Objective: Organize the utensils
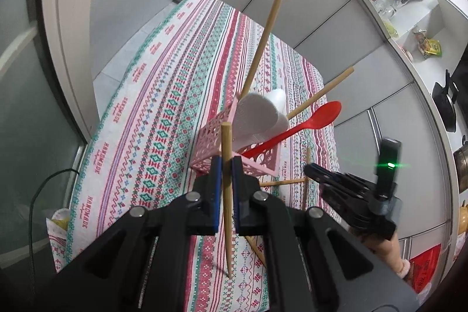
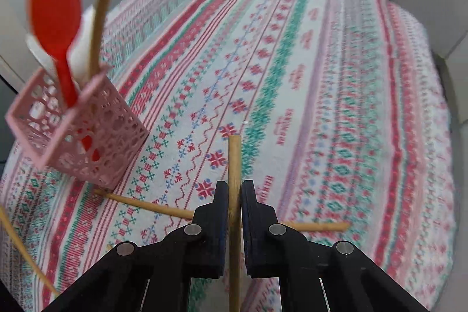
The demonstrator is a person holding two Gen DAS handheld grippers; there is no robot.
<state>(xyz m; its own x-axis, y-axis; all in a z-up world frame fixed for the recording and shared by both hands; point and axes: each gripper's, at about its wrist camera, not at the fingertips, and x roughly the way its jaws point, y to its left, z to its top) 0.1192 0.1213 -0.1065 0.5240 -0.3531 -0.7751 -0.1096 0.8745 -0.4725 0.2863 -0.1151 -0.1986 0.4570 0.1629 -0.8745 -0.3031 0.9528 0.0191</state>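
Left-held chopstick (image 1: 226,195): long axis is seen running near-vertical in the left wrist view, blunt end up in front of the basket, thin tip down toward the cloth.
Right-held chopstick (image 2: 235,195): axis is seen upright in the right wrist view, cut end up, lower length hidden between the jaws.
Loose chopstick (image 2: 146,203): is found flat on the tablecloth, long axis running left to right, one end just beside the basket's foot, middle hidden behind the right gripper.
Basket chopsticks (image 1: 263,46): are seen standing tilted in the basket, upper ends fanned apart.
Red spoon (image 2: 55,8): handle is set down inside the basket, bowl up and leaning outward.
White spoon (image 1: 257,116): is lodged in the basket beside the red spoon; the bowl is up.
Look: chopsticks are plain pale wood, round, tapered; the spoons are plastic.
Basket (image 2: 87,130): pink, square, lattice-cut walls; is stood on the striped patterned tablecloth (image 2: 321,78).
Left gripper (image 1: 226,168): jaws are drawn together, blue-edged pads clamped on the left-held chopstick.
Right gripper (image 2: 235,195): jaws are clamped on the right-held chopstick; it is also seen from the side in the left wrist view.
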